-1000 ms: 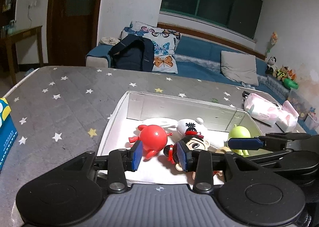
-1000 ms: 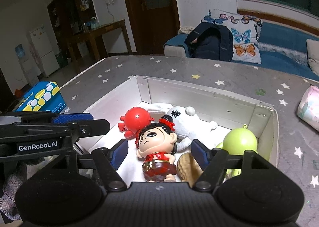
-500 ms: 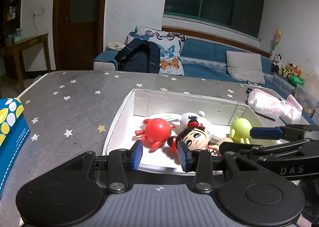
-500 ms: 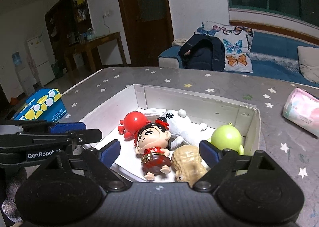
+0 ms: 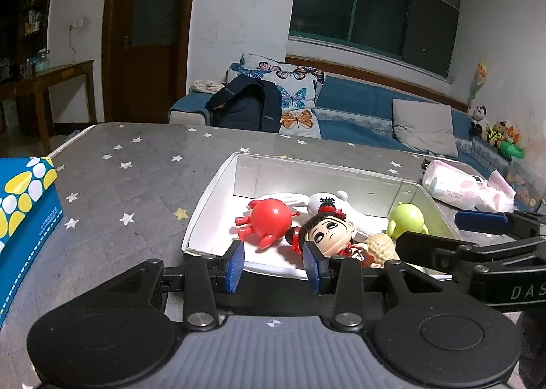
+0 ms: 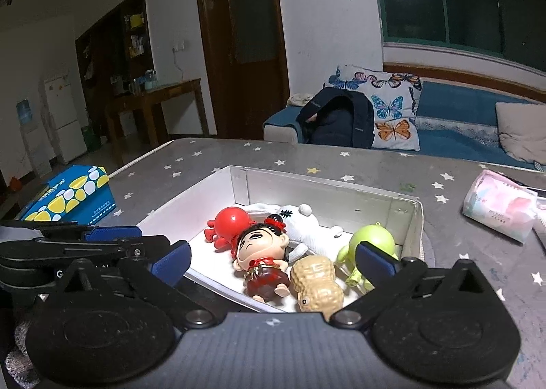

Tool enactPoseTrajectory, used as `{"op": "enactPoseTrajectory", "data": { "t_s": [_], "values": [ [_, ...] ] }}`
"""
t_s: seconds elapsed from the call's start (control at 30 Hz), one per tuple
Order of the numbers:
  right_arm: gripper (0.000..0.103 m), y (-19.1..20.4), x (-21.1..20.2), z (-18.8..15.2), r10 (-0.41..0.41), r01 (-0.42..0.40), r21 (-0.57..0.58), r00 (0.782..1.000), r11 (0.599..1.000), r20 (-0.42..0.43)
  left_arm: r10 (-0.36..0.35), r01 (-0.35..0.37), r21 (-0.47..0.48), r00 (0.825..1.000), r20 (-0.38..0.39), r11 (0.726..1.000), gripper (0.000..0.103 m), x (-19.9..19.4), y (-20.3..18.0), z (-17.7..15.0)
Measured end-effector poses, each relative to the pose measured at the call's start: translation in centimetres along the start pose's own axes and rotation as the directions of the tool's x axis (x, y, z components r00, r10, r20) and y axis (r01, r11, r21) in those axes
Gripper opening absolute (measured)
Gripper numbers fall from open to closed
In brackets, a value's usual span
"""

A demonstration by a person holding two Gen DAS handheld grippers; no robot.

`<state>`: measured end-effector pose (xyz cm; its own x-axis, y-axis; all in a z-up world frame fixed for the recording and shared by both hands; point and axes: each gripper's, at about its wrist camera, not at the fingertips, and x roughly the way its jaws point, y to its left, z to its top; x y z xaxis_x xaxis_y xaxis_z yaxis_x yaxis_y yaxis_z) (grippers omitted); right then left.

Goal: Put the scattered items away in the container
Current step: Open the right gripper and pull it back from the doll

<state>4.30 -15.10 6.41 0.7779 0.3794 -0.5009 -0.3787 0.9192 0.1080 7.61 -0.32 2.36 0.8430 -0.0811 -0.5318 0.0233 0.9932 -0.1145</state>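
Observation:
A white open box point(image 5: 204, 204) point(image 6: 170, 208) sits on the grey star-patterned table. Inside lie a red round toy point(image 5: 269, 218) point(image 6: 232, 221), a big-headed doll point(image 5: 329, 232) point(image 6: 259, 252) on its back, a white plush point(image 5: 324, 201) point(image 6: 303, 225), a green toy point(image 5: 406, 218) point(image 6: 372, 238) and a peanut figure point(image 5: 380, 245) point(image 6: 317, 281). My left gripper point(image 5: 273, 266) hovers open and empty just before the box's near rim. My right gripper point(image 6: 273, 261) is at the near right corner; its jaws are opening wide and touch nothing.
A blue and yellow tissue box point(image 5: 24, 204) point(image 6: 71, 197) stands at the table's left edge. A pink tissue pack point(image 5: 457, 184) point(image 6: 498, 208) lies at the right. A blue sofa with cushions runs behind the table's far edge.
The right jaws have spread wider and both grippers have drawn back from the box. The doll, upright between the right fingers before, now lies on its back inside the box.

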Motion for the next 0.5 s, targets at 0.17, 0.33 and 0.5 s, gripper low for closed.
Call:
{"op": "enactPoseTrajectory", "data": {
  "t_s": [0.17, 0.33, 0.5],
  "values": [
    [0.103, 0.7, -1.0, -0.5, -0.02, 0.02, -0.021, 0.999, 1.0, 0.03, -0.002, 0.002, 0.018, 1.0, 0.006, 1.0, 0.04, -0.9, -0.3, -0.3],
    [0.103, 1.3, -2.1, -1.2, -0.023, 0.025, -0.042, 0.998, 0.999, 0.056, -0.005, 0.005, 0.019, 1.0, 0.0, 1.0, 0.04, -1.6, -0.7, -0.8],
    [0.103, 1.5, -2.9, -2.0, -0.012, 0.012, -0.017, 0.999, 1.0, 0.046, 0.007, -0.007, 0.033, 1.0, 0.001, 0.999, 0.04, -2.3, -1.1, -1.4]
  ]
}}
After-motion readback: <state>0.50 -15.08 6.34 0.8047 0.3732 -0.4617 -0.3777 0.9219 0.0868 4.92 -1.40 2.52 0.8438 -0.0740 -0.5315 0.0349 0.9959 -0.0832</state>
